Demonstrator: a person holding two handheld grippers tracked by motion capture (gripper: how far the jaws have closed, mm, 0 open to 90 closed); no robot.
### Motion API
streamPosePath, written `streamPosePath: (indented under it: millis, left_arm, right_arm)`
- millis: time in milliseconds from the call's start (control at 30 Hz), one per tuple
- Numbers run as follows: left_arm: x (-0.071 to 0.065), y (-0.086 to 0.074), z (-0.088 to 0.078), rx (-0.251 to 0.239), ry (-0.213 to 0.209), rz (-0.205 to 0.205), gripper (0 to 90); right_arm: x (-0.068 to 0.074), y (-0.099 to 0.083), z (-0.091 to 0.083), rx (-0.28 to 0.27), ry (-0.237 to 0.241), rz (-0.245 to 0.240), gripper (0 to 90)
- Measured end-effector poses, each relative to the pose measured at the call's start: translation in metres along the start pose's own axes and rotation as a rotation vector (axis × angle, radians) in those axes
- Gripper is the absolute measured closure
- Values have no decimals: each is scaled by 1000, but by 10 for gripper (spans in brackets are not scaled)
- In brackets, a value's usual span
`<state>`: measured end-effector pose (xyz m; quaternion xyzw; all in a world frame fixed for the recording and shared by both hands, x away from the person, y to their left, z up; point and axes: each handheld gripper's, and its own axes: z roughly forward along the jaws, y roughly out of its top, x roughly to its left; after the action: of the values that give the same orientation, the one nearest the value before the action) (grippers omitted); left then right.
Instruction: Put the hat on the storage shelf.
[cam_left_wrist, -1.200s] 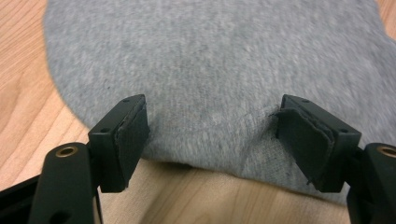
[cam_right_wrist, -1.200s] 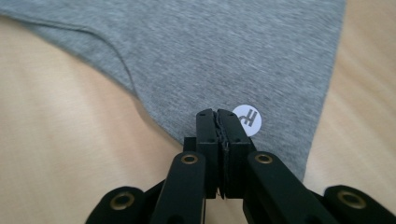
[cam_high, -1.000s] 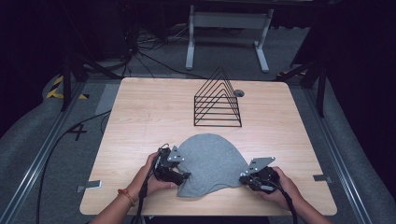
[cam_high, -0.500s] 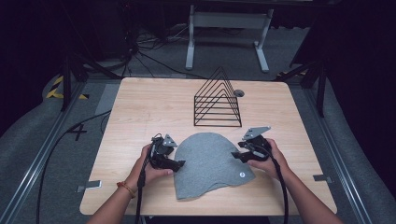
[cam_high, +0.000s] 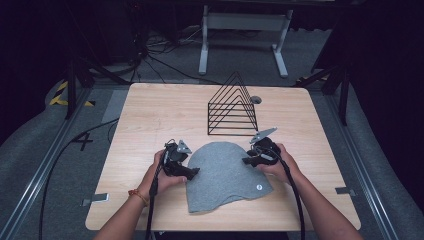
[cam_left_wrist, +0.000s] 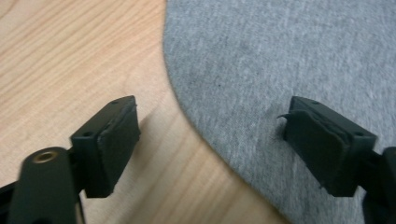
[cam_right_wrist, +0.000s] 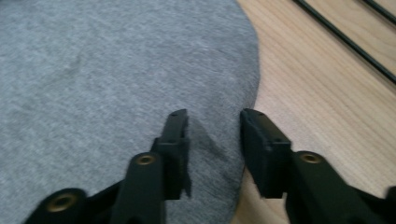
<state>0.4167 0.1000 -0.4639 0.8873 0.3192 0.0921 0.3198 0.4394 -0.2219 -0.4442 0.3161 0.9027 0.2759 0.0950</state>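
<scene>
The grey beanie (cam_high: 225, 175) lies flat on the near half of the wooden table (cam_high: 150, 115), between the two hand-held grippers. Its rounded crown points away from the person, toward the wire rack (cam_high: 233, 107), and its straight open hem lies nearest the table's front edge — so its long axis runs from front to back, tilted a little so that the hem slopes up toward the right. A small round tag sits near the hem's right corner.

The left gripper (cam_high: 192, 171) is at the beanie's left edge, about halfway up its side. In the left gripper view its jaws are spread wide and straddle that edge: one pad over bare wood, the other over the cloth (cam_left_wrist: 280, 70), with nothing pinched.

The right gripper (cam_high: 248, 161) is at the upper right edge, near the crown. Its jaws have just been closing; in the right gripper view they stand a narrow gap apart above the beanie's curved rim (cam_right_wrist: 116, 70), the cloth lying flat below them and not visibly pinched.

The beanie is a soft, heathered knit, dome-shaped, without wrinkles. The table is pale wood grain with rounded corners. The rack is thin black wire bent into nested triangles — it stands well behind the beanie.
</scene>
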Motion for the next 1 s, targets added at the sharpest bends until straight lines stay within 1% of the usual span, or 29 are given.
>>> streamPosePath:
  millis: [33,67,100,133,200,233,267,300,333,367,400,433,467,500,533,567,600,633,667,700,733,767,800,833,900,967,1000]
  left_arm:
    - [1,1,2,-20,13,6,247]
    - [2,1,2,-22,0,0,266]
    - [3,2,3,-35,4,-5,294]
    - [5,4,3,-33,4,-6,343]
    - [8,9,4,-26,-11,-1,456]
    - [8,10,4,-24,-13,-13,505]
    - [9,11,5,-22,-19,-7,546]
    - [10,12,6,-29,-26,-9,567]
    - [12,13,6,-37,-39,-14,628]
    - [13,13,6,-36,-41,-17,668]
    - [14,13,6,-36,-41,-18,700]
    - [15,13,7,-45,-55,-23,727]
    - [16,12,6,-43,-60,-27,760]
    - [17,12,7,-50,-62,-32,777]
    - [17,12,7,-48,-67,-53,790]
    - [17,13,6,-35,-63,-55,809]
    - [16,13,6,-41,-64,-37,833]
    - [16,14,5,-33,-55,-8,852]
    - [14,14,4,-47,-58,-14,863]
    - [14,14,3,-51,-64,-10,866]
    - [13,15,2,-48,-61,-2,868]
    - [11,16,2,-58,-55,6,869]
    - [10,17,-1,-62,-64,12,870]
    - [9,19,-4,-67,-62,28,871]
    - [6,22,-9,-81,-59,36,871]
    - [3,26,-18,-104,-53,58,871]
    - [2,28,-21,-113,-65,69,871]
  right_arm:
    - [1,0,0,5,-2,4,648]
    - [2,0,0,2,-14,20,667]
    - [2,-1,-1,-4,-18,35,704]
    - [3,-2,-1,-12,-26,56,743]
    - [5,-5,-1,-33,-27,87,808]
    - [6,-6,-1,-41,-24,97,831]
    - [8,-7,-1,-48,-28,100,838]
    - [9,-8,-1,-55,-31,97,844]
    - [9,-10,-2,-54,-25,102,851]
    - [8,-11,-3,-57,-22,106,852]
    - [7,-12,-3,-64,-14,112,853]
    - [7,-14,-4,-67,-10,115,854]
    - [6,-15,-5,-75,-6,115,855]
    - [6,-16,-5,-81,-6,114,855]
    - [7,-17,-6,-90,-5,115,855]
    - [7,-18,-6,-91,-3,113,855]
    - [8,-19,-7,-94,-2,101,856]
    - [8,-19,-9,-102,-3,94,856]
    - [9,-19,-11,-116,-2,90,857]
    - [9,-19,-13,-123,1,88,857]
    - [9,-19,-16,-137,1,80,857]
    - [9,-20,-18,-144,3,74,858]
    - [9,-19,-20,-151,7,74,858]
    - [10,-19,-22,-160,4,68,858]
    - [10,-19,-26,-169,9,65,858]
    - [11,-18,-30,-181,6,54,858]
    - [11,-18,-33,-192,5,54,858]
